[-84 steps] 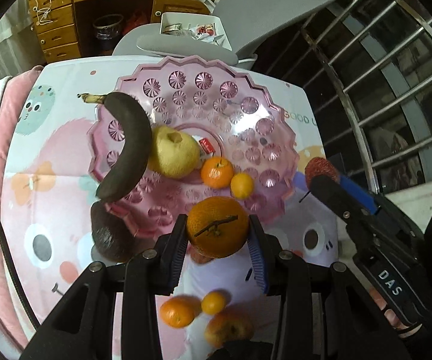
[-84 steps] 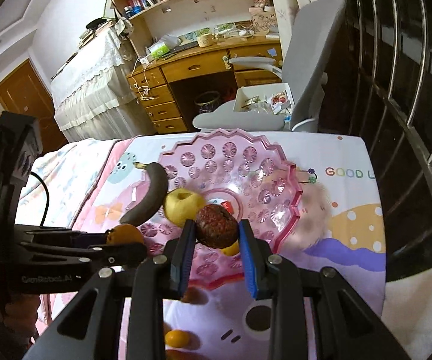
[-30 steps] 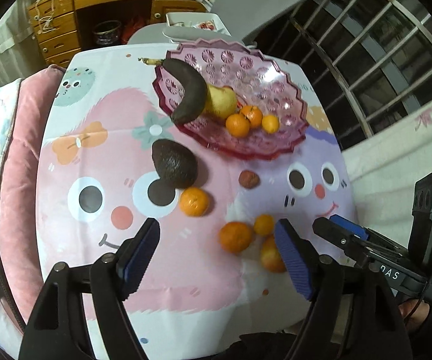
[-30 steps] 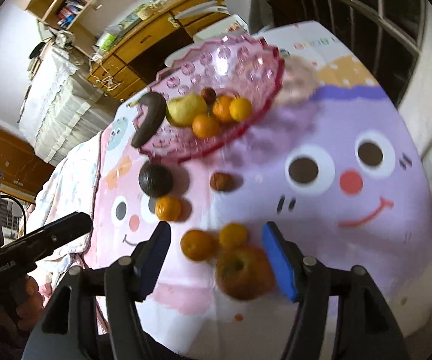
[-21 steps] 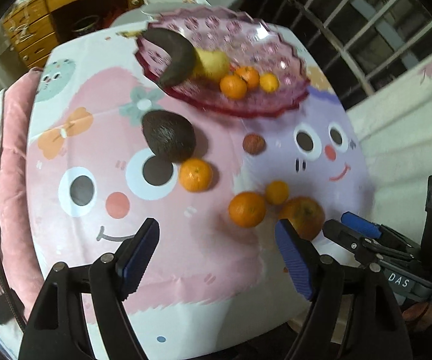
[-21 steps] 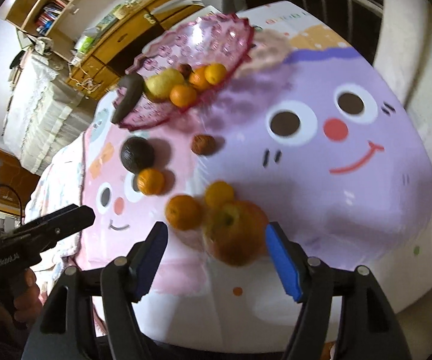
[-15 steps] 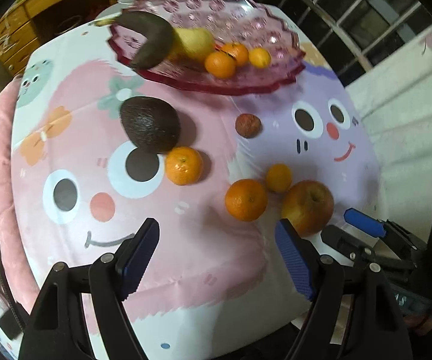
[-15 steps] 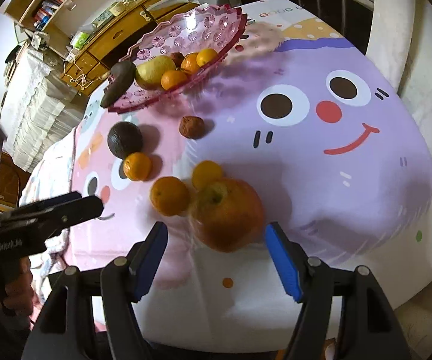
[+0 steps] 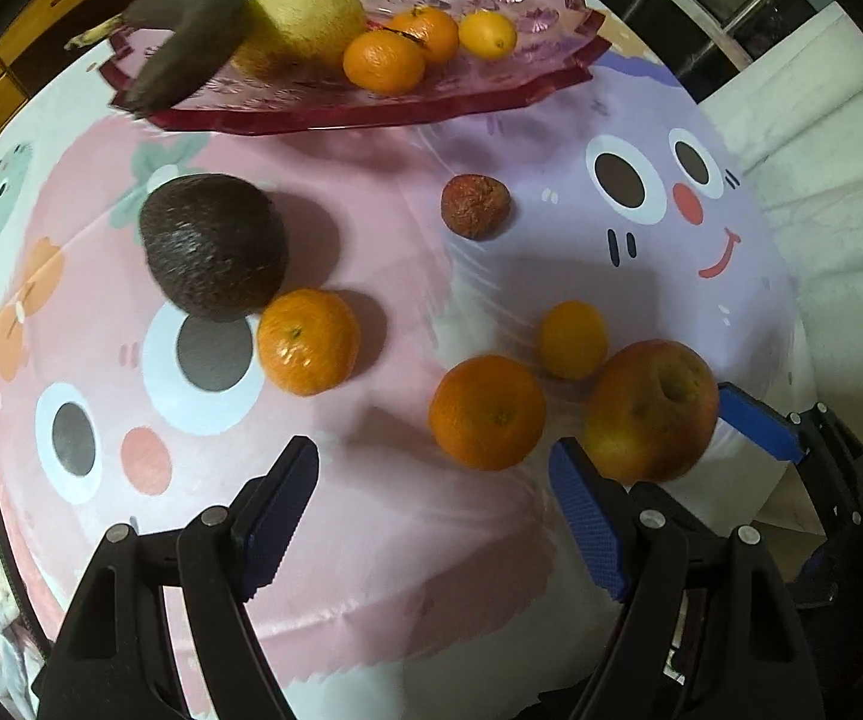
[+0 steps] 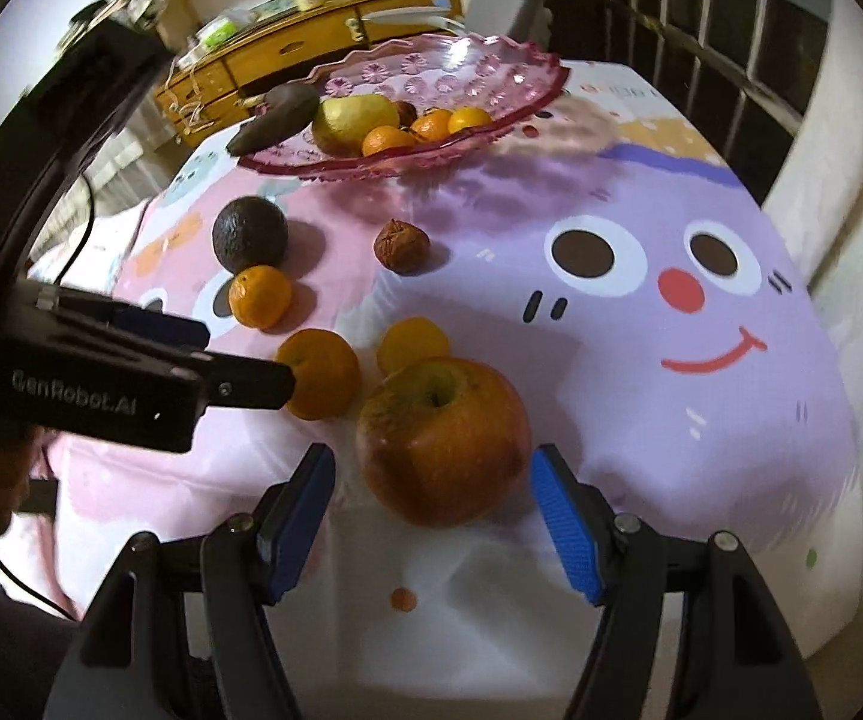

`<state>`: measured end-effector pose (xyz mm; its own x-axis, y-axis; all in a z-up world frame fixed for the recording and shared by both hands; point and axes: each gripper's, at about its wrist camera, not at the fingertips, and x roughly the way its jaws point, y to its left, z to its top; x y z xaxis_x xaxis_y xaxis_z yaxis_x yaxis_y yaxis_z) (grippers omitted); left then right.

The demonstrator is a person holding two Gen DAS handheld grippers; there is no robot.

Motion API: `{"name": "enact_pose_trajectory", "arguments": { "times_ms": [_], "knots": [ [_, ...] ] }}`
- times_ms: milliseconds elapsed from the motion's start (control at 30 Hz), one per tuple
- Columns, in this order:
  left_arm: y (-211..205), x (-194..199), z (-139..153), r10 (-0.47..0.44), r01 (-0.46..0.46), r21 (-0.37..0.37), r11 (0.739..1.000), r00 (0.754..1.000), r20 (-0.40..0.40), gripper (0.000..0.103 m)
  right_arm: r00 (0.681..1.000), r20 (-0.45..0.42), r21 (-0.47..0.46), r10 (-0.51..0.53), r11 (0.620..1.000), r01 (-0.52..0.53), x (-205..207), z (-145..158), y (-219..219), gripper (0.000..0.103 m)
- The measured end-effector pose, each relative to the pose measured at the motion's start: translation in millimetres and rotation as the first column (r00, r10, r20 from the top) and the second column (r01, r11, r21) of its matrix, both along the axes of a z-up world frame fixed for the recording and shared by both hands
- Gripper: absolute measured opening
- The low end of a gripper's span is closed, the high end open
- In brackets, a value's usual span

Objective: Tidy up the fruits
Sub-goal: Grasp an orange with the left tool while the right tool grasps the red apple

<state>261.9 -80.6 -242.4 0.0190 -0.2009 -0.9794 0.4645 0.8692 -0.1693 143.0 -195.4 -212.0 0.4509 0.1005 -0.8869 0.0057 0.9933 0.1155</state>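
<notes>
- Pink glass bowl [image 9: 569, 69] at far end of the cartoon-face tablecloth [image 9: 641, 276]: holds 1 dark banana [image 9: 191, 42], 1 yellow pear [image 9: 299, 24], 2 mandarins and 1 small kumquat in front; right wrist view also shows a dark round fruit behind the mandarins, prob. 1, mostly hidden.
- Loose on cloth, 6 pcs: 1 avocado [image 9: 212, 246], 1 mandarin [image 9: 308, 341] touching avocado's near side, 1 wrinkled brown fruit [image 9: 475, 206] alone btw bowl and the near cluster, 1 bigger orange [image 9: 487, 412], 1 small yellow-orange fruit [image 9: 572, 339], 1 apple [image 10: 442, 439].
- Near cluster: orange, small fruit and apple sit just beside each other; small fruit touches apple's far side in right wrist view.
- Apple: stem dimple faces up and slightly away from right cam; roughly round, no clear long axis.
- Banana: long axis runs across bowl's left rim, blunt end hanging over the rim, stem end pointing left.
- Avocado: long axis slanted, narrower end toward bowl.
- Right gripper [image 10: 434, 525]: jaws wide apart, straddling apple on both sides; blue pads [image 10: 566, 525] clear of the skin w/ gaps, nothing gripped.
- Left gripper [image 9: 437, 516]: jaws wide apart, empty, above bare cloth; orange just ahead of the gap, right pad near the apple, not touching.
</notes>
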Motion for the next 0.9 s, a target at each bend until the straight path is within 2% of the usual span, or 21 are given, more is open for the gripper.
{"name": "enact_pose_trajectory", "arguments": {
  "times_ms": [233,433,633,767,900],
  "knots": [
    [-13.9,2.4,-14.9,-0.010,0.010,0.026,1.000,1.000,0.010,0.078,0.995,0.035,-0.087,0.093,0.992,-0.090,3.4,-9.3,8.2,0.068],
    [-21.5,4.1,-18.8,-0.011,0.010,0.008,1.000,1.000,0.013,0.074,0.989,0.050,-0.093,0.139,0.987,-0.134,6.5,-12.1,9.7,0.070],
    [-39.3,1.1,-27.5,-0.017,0.016,-0.016,1.000,1.000,-0.004,0.063,0.985,0.050,-0.063,0.162,0.985,-0.159,12.5,-18.6,6.6,0.070],
    [-46.1,-0.6,-29.7,-0.020,0.019,-0.032,0.999,1.000,-0.015,0.050,0.984,0.037,-0.041,0.174,0.984,-0.172,16.9,-21.7,4.6,0.070],
    [-54.0,-2.2,-31.5,-0.010,0.009,-0.034,0.999,1.000,-0.028,0.042,0.983,0.018,-0.010,0.181,0.983,-0.181,19.1,-22.2,0.0,0.070]
  ]
}}
